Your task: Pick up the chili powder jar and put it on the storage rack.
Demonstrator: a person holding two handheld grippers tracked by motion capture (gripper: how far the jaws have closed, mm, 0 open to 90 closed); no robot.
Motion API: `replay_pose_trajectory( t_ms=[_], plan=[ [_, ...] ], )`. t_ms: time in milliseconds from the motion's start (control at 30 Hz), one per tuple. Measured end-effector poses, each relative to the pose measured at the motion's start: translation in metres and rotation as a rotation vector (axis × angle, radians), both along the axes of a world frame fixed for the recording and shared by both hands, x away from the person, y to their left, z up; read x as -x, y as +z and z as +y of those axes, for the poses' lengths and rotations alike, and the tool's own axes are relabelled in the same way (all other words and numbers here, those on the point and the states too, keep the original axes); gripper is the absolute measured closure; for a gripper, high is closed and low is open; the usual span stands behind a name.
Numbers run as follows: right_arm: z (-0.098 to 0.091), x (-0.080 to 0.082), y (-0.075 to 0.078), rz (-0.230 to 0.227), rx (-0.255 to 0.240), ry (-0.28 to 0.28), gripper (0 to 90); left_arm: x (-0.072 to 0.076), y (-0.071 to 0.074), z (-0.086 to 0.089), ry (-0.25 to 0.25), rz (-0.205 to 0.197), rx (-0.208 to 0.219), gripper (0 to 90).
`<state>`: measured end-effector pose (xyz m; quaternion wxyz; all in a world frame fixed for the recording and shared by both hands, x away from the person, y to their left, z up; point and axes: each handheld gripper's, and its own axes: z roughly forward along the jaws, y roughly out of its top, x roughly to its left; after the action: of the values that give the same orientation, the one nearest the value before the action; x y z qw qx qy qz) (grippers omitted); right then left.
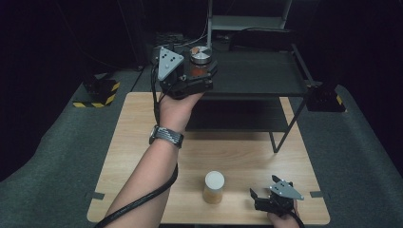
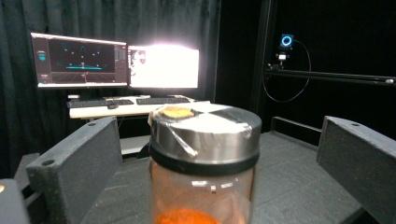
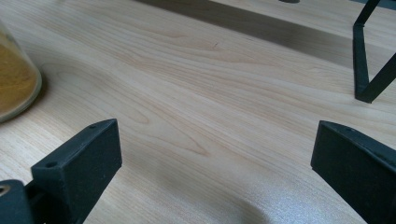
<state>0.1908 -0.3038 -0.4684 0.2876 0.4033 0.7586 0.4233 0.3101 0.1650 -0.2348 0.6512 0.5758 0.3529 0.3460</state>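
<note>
While the left gripper (image 1: 202, 76) stands with jaws apart around the jar (image 1: 200, 61) on the shelf (image 1: 256, 71), back straight away from the jar without nudging it.

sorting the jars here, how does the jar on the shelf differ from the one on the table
The jar on the shelf has a silver metal lid with tape on it; the jar on the table has a plain white top. The jar on the shelf holds something orange-red, the jar on the table a yellowish fill. The jar on the shelf stands between the open jaws of the left gripper; the jar on the table stands apart from the right gripper. Both are upright, clear-walled jars.
</note>
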Motion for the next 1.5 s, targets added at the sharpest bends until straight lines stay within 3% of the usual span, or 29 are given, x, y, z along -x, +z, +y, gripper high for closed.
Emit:
replay_pose_trajectory(
  t_ms=[100,467,767,900,1500],
  plan=[
    [0.000,0.000,0.000,-0.002,0.001,-0.002,1.1,0.005,-0.003,0.003,-0.009,-0.022,-0.011,0.3],
    [0.003,0.001,0.000,-0.005,0.011,-0.005,1.1,0.024,-0.011,0.015,-0.022,-0.028,-0.017,0.3],
    [0.004,0.002,0.000,-0.007,0.017,-0.009,1.1,0.041,-0.022,0.027,-0.013,-0.022,-0.050,0.3],
    [0.004,0.002,0.000,-0.008,0.018,-0.009,1.1,0.049,-0.027,0.030,-0.007,-0.029,-0.085,0.4],
    [0.006,0.002,0.000,-0.012,0.032,-0.006,1.1,0.068,-0.064,0.052,-0.033,0.034,-0.108,0.4]
  ],
)
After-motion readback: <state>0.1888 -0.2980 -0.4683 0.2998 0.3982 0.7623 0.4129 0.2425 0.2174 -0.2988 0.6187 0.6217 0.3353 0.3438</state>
